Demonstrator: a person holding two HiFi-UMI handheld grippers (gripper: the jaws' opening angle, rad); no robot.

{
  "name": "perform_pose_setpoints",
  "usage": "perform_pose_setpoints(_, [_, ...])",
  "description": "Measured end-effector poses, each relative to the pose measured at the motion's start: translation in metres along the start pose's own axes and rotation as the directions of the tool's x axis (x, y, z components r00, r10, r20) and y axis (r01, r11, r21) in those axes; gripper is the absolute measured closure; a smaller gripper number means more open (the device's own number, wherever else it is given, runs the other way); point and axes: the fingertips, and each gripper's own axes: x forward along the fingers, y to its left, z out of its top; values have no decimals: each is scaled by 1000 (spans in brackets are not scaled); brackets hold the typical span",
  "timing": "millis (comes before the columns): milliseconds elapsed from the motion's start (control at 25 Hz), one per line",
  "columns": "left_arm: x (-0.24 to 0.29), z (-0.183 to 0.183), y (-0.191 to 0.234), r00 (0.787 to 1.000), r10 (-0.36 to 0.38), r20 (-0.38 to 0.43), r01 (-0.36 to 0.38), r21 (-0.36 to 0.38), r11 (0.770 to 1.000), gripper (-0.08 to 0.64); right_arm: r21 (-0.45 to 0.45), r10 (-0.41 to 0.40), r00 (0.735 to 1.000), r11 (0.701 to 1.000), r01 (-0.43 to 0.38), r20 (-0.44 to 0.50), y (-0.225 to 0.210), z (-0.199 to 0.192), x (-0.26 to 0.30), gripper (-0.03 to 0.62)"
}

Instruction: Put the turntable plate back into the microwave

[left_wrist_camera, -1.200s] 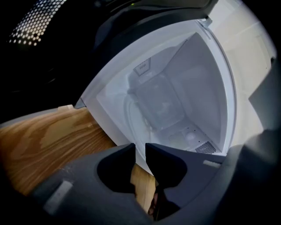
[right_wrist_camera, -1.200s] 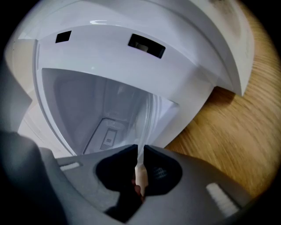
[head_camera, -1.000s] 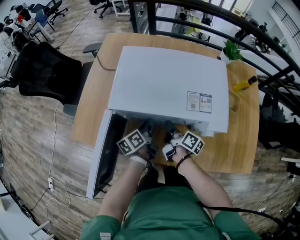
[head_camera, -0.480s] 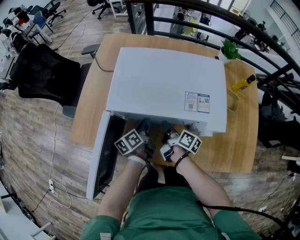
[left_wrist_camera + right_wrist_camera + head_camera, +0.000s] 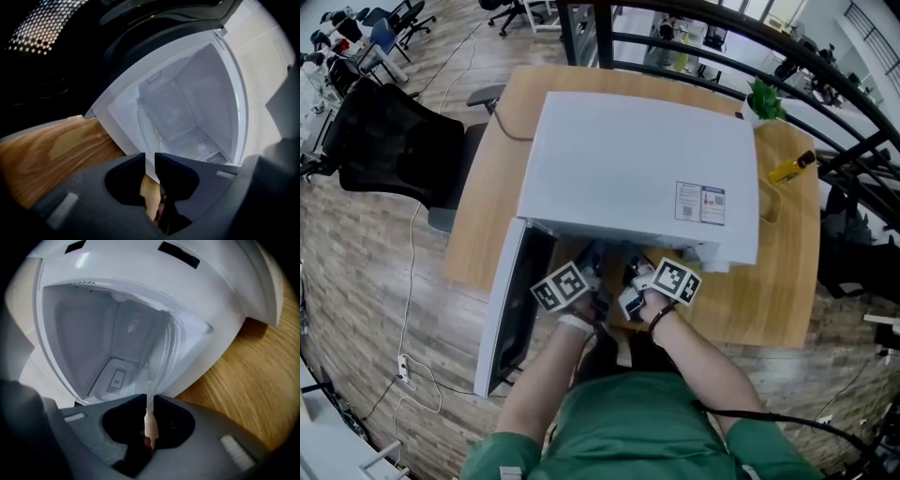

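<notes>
The white microwave (image 5: 637,169) stands on a wooden table with its door (image 5: 511,309) swung open to the left. Both grippers sit side by side at the cavity mouth, the left gripper (image 5: 592,274) beside the right gripper (image 5: 630,274). In the left gripper view, the clear glass turntable plate (image 5: 164,112) reaches into the white cavity (image 5: 211,93), and the left gripper (image 5: 150,157) is shut on its near rim. In the right gripper view, the plate (image 5: 161,348) stands edge-on, its rim pinched in the right gripper (image 5: 149,399). From the head view the plate is hidden under the microwave's top.
The wooden table (image 5: 787,281) carries a yellow bottle (image 5: 789,169) and a small green plant (image 5: 764,98) at the far right. A black office chair (image 5: 394,150) stands to the left of the table. A dark railing (image 5: 825,84) runs behind it.
</notes>
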Motion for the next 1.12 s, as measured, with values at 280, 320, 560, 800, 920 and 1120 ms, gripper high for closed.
perform_pose_setpoints(280, [1,-1,0,1000,-5,-11,5,3,1000,489,-57,-1,998,998,-2,-70,6,-10,9,545])
perform_pose_setpoints(320, [1,-1,1,1000,-3,-12,3,0,1000,489,-54,0,998,999,-4,-69,6,-11,9,546])
perform_pose_setpoints(560, [-1,-3,1,1000,-4,-19,4,1,1000,489,-76,0,996,997,-7,-86,5,-19,6,545])
perform_pose_setpoints(800, [-1,-3,0,1000,-12,-23,12,0,1000,489,-62,-2,1000,998,2,-5,3,-1,-6,538])
perform_pose_setpoints(920, [1,-5,-2,999,-16,-28,17,3,1000,489,-47,-26,999,999,28,30,-5,10,-12,528])
perform_pose_setpoints(1120, [3,-8,-4,999,-21,-39,21,3,1000,489,-44,-24,1000,999,24,2,-2,7,-7,537])
